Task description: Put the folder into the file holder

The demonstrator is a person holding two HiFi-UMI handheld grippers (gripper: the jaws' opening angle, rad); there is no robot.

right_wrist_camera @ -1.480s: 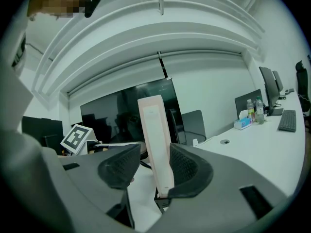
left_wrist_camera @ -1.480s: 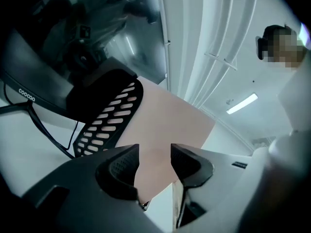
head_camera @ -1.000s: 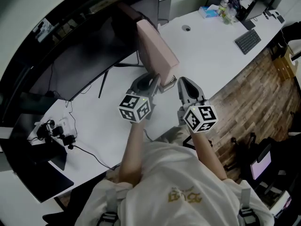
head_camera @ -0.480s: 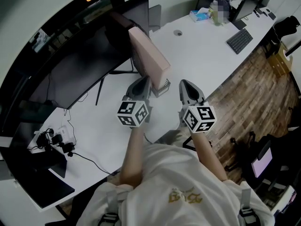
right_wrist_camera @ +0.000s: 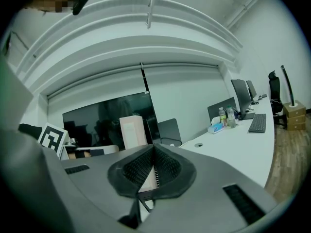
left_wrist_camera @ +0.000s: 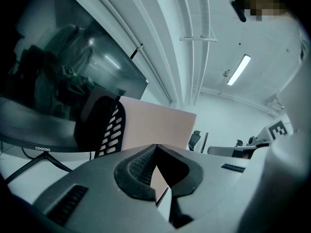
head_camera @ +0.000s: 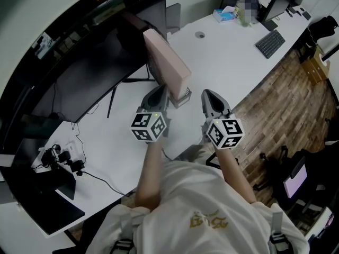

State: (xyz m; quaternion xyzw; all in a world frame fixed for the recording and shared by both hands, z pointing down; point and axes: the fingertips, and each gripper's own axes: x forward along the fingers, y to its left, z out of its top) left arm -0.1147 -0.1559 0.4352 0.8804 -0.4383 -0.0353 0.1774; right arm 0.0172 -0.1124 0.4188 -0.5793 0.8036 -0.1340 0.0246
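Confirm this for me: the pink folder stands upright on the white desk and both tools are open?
No. The left tool and right tool are shut, jaws together on nothing, as the two gripper views show. The pink folder does stand upright on the white desk.

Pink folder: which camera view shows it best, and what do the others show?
Head view: the pink folder shows almost whole, upright on the white desk. Left gripper view shows its broad face, base hidden behind the left hand-held gripper. Right gripper view shows it small and far off.
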